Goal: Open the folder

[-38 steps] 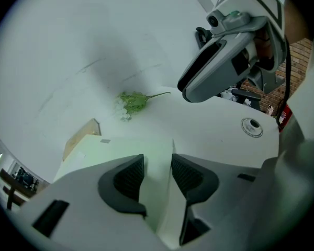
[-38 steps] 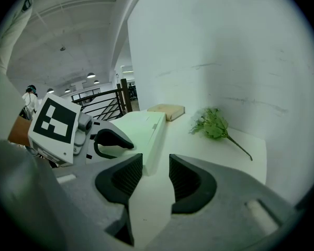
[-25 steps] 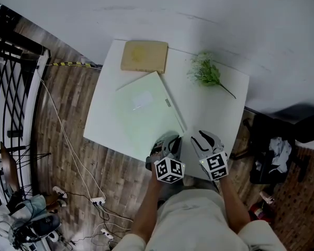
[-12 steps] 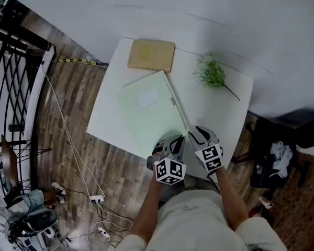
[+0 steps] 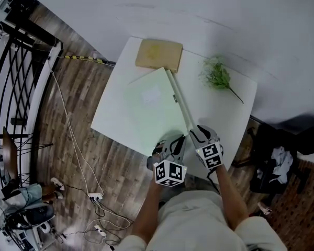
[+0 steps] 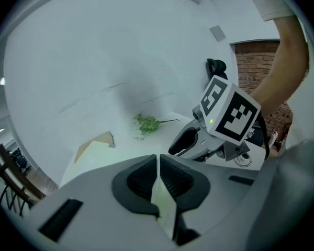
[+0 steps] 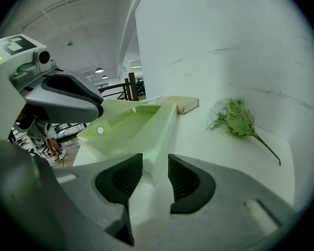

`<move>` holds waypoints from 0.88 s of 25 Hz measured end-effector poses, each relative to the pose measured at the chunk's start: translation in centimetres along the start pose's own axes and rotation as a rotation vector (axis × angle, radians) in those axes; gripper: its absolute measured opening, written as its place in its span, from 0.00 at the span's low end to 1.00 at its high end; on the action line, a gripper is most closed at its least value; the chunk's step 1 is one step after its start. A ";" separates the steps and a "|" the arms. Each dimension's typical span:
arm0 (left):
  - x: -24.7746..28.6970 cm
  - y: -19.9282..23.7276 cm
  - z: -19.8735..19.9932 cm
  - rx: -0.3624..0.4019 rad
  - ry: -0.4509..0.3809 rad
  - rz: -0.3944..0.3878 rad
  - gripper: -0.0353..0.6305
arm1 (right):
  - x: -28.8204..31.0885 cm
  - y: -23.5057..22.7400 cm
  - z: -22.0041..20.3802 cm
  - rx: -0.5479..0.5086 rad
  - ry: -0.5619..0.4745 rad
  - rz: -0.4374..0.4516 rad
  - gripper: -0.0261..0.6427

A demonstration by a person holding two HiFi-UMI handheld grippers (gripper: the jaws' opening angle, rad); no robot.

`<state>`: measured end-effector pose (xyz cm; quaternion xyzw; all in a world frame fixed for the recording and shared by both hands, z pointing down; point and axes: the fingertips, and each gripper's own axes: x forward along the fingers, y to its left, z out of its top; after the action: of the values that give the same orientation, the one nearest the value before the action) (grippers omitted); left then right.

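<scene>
A pale green folder (image 5: 152,109) lies on the white table (image 5: 222,116), spine to the right. My left gripper (image 5: 172,143) is at its near corner. In the left gripper view the left gripper (image 6: 158,163) has just been closing, and it is shut on the thin green cover (image 6: 163,205), held a little above the folder's body. My right gripper (image 5: 198,135) sits at the near end of the spine. In the right gripper view the right gripper (image 7: 155,166) has its pads against both sides of the folder (image 7: 133,124) at the spine.
A tan wooden block (image 5: 158,55) lies at the table's far edge, touching the folder's far corner. A green plant sprig (image 5: 218,77) rests at the far right. Wooden floor with cables lies to the left, a dark chair to the right.
The left gripper has risen, lifting the cover's near corner off the folder. The right gripper has moved in and down onto the near end of the spine.
</scene>
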<state>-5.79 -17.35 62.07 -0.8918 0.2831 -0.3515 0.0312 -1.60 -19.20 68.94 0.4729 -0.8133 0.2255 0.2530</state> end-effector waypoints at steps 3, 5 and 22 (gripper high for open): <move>-0.7 0.2 0.2 -0.010 -0.009 0.025 0.08 | 0.1 0.0 0.0 -0.010 -0.004 0.009 0.26; -1.3 0.5 0.4 -0.020 -0.017 0.046 0.08 | 0.1 -0.2 -0.3 -0.031 -0.002 0.006 0.26; -5.9 2.4 1.1 -0.098 -0.060 0.226 0.06 | -0.1 0.2 0.0 -0.063 -0.001 0.038 0.26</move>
<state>-9.72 -16.46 57.00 -0.8647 0.3977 -0.3048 0.0352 -1.75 -19.07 68.87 0.4495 -0.8289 0.2041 0.2630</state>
